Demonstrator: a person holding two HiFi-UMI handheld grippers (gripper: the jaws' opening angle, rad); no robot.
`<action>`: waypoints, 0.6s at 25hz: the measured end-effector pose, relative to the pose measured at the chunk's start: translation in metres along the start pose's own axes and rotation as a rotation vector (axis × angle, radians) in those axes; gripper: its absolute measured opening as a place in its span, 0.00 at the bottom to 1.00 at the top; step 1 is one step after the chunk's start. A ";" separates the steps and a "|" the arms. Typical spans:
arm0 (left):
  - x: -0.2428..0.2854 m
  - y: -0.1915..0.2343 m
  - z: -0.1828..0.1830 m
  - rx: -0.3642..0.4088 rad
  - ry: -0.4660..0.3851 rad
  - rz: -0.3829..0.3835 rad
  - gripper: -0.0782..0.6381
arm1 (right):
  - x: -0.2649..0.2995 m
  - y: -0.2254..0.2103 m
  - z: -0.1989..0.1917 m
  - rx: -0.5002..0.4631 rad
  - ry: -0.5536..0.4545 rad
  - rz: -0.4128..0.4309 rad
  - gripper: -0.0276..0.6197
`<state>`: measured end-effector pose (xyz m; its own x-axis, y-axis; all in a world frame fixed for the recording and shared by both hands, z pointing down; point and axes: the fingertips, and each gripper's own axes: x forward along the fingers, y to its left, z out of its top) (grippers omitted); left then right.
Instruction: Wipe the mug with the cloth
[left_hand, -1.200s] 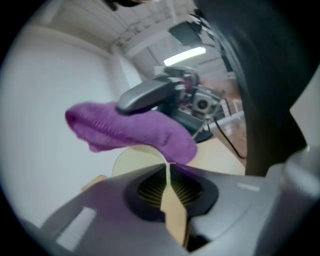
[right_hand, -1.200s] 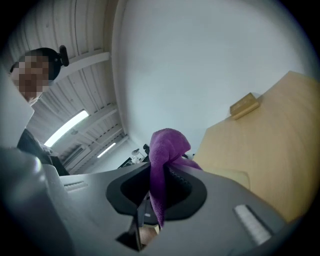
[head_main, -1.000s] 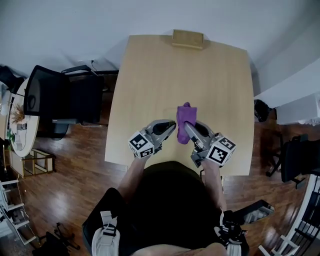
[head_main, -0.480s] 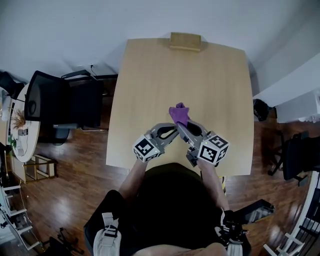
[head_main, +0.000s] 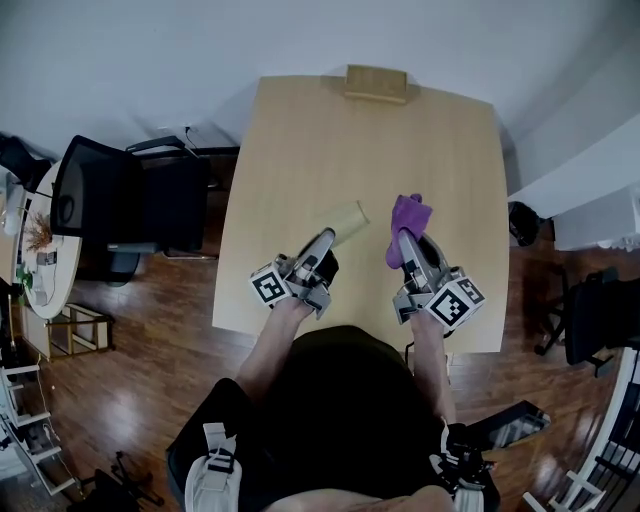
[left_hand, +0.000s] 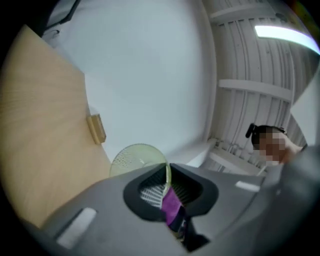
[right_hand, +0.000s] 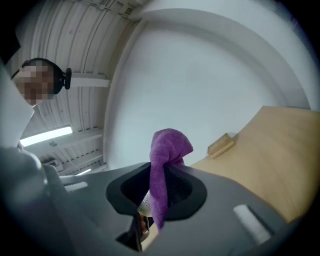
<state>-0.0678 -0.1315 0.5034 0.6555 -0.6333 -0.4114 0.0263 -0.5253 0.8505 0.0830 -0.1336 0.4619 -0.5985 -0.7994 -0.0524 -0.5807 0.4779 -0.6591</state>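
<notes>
A pale yellow-green mug (head_main: 343, 222) is held over the table on its side, its rim (left_hand: 135, 157) pinched between the jaws of my left gripper (head_main: 326, 243). The left gripper (left_hand: 167, 186) is shut on that rim, and a small purple scrap shows low between its jaws. My right gripper (head_main: 408, 242) is shut on the purple cloth (head_main: 408, 214), which bunches up above its fingertips. In the right gripper view the cloth (right_hand: 167, 150) hangs out from between the jaws of that gripper (right_hand: 157, 192). Mug and cloth are apart, with a gap of bare table between them.
The light wooden table (head_main: 300, 130) carries a small wooden block (head_main: 376, 82) at its far edge, also seen as the block (right_hand: 221, 145) in the right gripper view. A black office chair (head_main: 120, 200) stands left of the table. Dark wood floor surrounds it.
The two grippers were together at the table's middle with the cloth over the mug. They have drawn apart: left gripper went left and rolled with the mug, right gripper went right with the cloth.
</notes>
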 end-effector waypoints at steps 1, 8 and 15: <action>0.005 -0.005 -0.002 0.004 0.009 -0.013 0.17 | 0.002 0.003 0.001 -0.016 -0.006 0.010 0.14; 0.030 -0.029 -0.017 0.018 0.054 -0.084 0.18 | 0.032 0.049 -0.050 -0.052 0.133 0.153 0.14; 0.020 -0.028 0.001 -0.135 -0.043 -0.154 0.17 | 0.029 0.073 -0.097 0.082 0.340 0.328 0.14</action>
<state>-0.0559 -0.1297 0.4711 0.6029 -0.5765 -0.5515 0.2268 -0.5389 0.8113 -0.0307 -0.0868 0.4845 -0.8974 -0.4404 -0.0278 -0.2941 0.6439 -0.7063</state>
